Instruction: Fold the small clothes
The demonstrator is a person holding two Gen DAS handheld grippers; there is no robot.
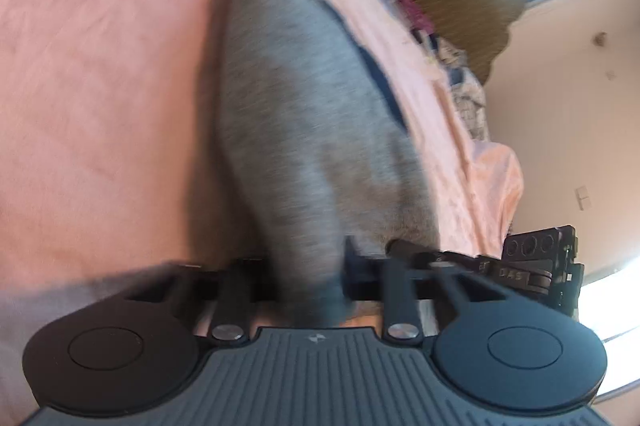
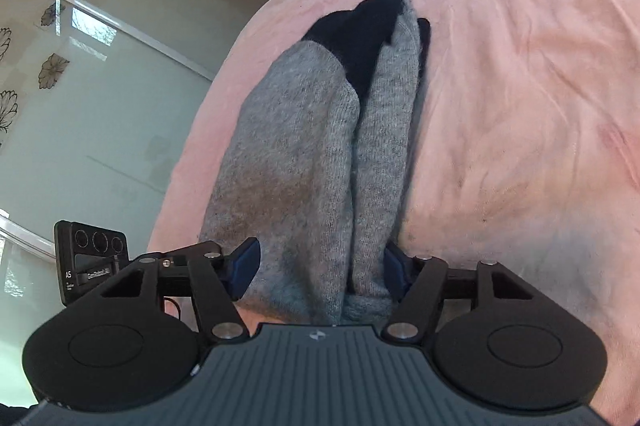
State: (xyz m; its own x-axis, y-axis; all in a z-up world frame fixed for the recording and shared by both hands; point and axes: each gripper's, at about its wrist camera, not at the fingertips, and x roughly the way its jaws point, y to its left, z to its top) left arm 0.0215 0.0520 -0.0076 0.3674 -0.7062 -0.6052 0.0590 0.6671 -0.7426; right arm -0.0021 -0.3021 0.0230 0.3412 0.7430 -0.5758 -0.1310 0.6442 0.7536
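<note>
right wrist view shows the grey knitted garment (image 2: 304, 162) lying lengthwise on the pink bedsheet (image 2: 520, 86), running from the near edge of the picture away toward the far side, where a dark navy band (image 2: 360, 34) ends it. it is bunched into two long soft rolls side by side. the right gripper (image 2: 320, 270) has its blue pads on either side of the near end, pinching the thick cloth between them. in the left wrist view, which is blurred, the left gripper (image 1: 340, 278) is nearly pressed together with a thin fold of the same grey garment (image 1: 296, 106) caught between its jaws; the cloth stretches away from it over the sheet (image 1: 100, 66).

judging by the fuzzy knit, this piece is light, limp and stretchy, not slippery and not fragile. it will sag and trail between the two holds, and thick folds may creep out of a loose pinch. best hold looks to be at the near hem corners, one claw each, taking all layers together so the far navy edge follows evenly
</note>
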